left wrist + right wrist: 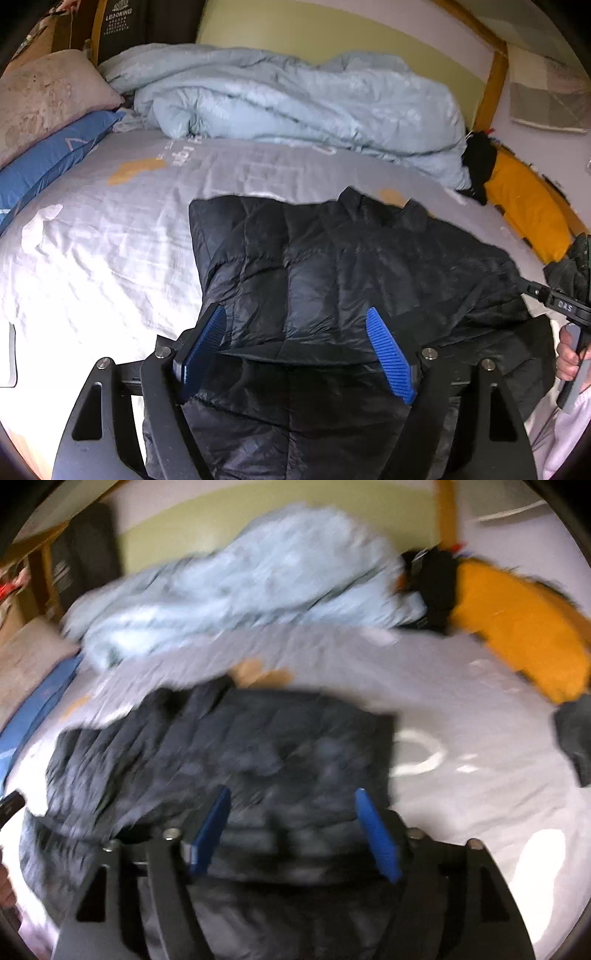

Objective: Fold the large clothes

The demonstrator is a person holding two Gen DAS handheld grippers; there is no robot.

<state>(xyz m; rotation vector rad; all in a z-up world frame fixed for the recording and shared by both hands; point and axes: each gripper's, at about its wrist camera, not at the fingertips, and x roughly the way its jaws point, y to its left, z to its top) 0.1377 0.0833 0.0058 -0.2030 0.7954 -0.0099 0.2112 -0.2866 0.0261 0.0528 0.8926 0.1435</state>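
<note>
One black quilted jacket (332, 266) is counted on the bed sheet (110, 240). Two pillows are seen, one pink (40, 99) and one blue (48, 162). One pale blue duvet (288, 99) and two grippers, left (295, 347) and right (293, 830), are counted.

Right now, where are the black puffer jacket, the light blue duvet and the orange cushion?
black puffer jacket (332, 258), left wrist view, on its quilted middle panel.
light blue duvet (295, 99), left wrist view, on the bunched top.
orange cushion (517, 627), right wrist view, on its middle.
</note>
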